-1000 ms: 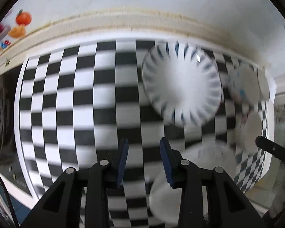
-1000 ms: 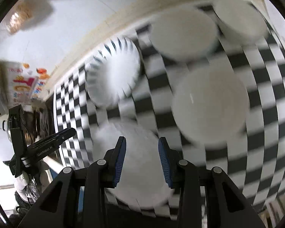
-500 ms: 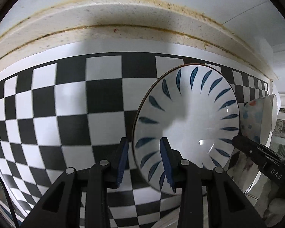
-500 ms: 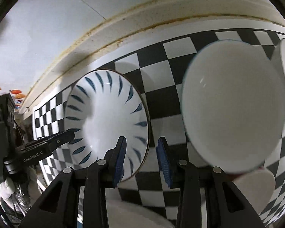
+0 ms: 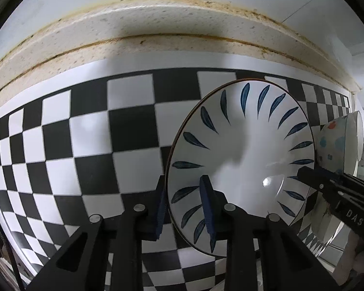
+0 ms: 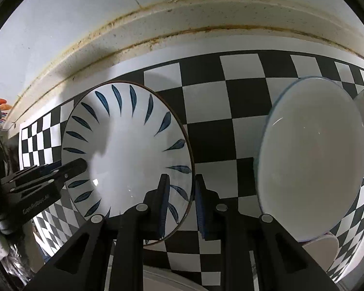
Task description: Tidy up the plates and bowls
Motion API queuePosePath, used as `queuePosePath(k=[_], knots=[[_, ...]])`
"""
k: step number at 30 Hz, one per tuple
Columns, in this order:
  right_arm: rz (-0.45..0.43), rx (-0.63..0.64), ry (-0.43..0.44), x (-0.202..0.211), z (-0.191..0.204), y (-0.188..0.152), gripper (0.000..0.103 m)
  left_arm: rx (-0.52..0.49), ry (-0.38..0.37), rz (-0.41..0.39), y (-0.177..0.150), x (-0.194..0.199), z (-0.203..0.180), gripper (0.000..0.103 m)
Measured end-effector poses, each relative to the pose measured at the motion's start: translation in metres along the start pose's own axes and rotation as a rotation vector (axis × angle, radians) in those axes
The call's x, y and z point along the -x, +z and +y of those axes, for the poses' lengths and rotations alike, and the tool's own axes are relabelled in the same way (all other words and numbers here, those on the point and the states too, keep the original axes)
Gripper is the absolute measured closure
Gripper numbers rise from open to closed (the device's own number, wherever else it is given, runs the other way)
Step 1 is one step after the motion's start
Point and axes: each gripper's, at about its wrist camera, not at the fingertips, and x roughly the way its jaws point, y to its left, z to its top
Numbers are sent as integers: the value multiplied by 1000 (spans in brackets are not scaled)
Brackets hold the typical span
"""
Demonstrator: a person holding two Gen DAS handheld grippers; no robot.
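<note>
Left wrist view: left claw (image 5: pixel 183 201) straddles the left rim of the leaf-patterned plate (image 5: pixel 242 160), one finger outside, one inside, a narrow gap; pads don't look pressed on the rim yet, so not gripped as far as I can tell. Right wrist view: right claw (image 6: pixel 180 203) does the same on that plate's (image 6: pixel 126 150) right rim, fingers either side, also narrow, not clearly clamped. Plate sits on the checkered table (image 5: pixel 90 145), between both claws. White plate (image 6: pixel 310 160) lies just to the right, and a spotted bowl (image 5: pixel 332 145) is near the far edge.

Risks, my read: glazed rim is slick and thin, so a shallow pinch could let it slip or tilt on lift. Two claws closing unevenly could twist or drag it. Right claw is near the white plate; a sideways swing could knock it. Uneven lift heights could tip the plate out.
</note>
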Motion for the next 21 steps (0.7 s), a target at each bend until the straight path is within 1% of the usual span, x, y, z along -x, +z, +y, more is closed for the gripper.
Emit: queuePosePath(k=[1,4,8,10,11,13,15,16,21], knots=[[7,-7,11,0,1,-1,81,4,2,0,-3,0,-2,79],[30,6,46,-3,5,-6,81,17,-13,1,-13,1,6,79],[23,-6,70,-9,5,-5,81,34,-25,-3,-17,0,6,79],[34,-19,72,-16,4,-5,84,36,-13,-3,-20,1,4,79],[24,-21,76,-15,3,-5,85,36,-13,-8,-23,5,7,79],[25,-41,102,-14,-1,-8,87,31,-20,-20,-28,12,4,79],[6,-57,129,-6,-9,-13,89,21,-21,-31,-33,21,1,79],[-6,-58,136,-2,-9,-16,90,16,-20,-36,-29,26,2,79],[-44,-34,141,24,-11,-31,90,-22,-12,-91,-39,57,-11,79]])
